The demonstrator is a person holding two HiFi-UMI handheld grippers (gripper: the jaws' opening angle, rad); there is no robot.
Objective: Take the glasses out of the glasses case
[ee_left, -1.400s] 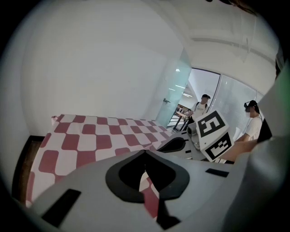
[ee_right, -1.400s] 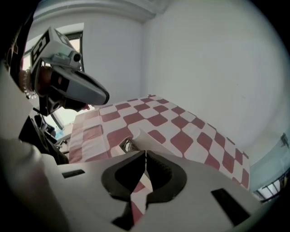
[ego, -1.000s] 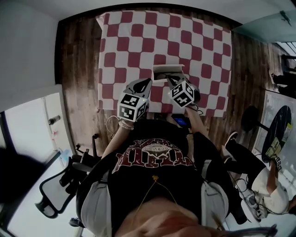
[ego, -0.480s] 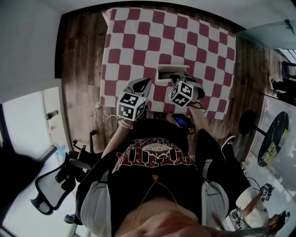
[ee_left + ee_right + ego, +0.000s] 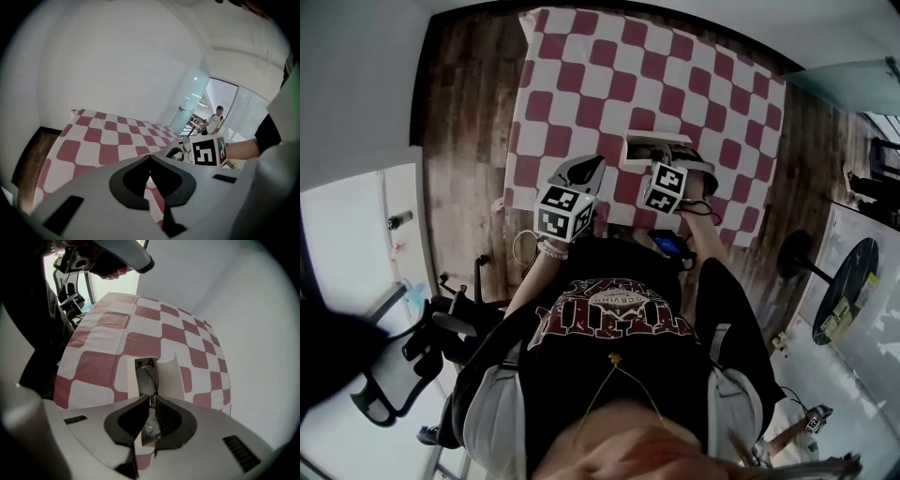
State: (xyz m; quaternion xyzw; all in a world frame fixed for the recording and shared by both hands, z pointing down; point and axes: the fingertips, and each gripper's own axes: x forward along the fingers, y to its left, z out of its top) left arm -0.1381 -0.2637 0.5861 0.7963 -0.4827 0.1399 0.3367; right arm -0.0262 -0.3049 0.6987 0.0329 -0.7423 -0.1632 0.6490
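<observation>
Glasses (image 5: 148,379) in open white case (image 5: 171,376), pinched by right gripper (image 5: 151,400); left gripper (image 5: 150,158) closed, empty.

Your left gripper (image 5: 150,157), jaws together, empty, above the checkered cloth (image 5: 101,137), your right gripper (image 5: 179,150) at the cloth's right.
</observation>
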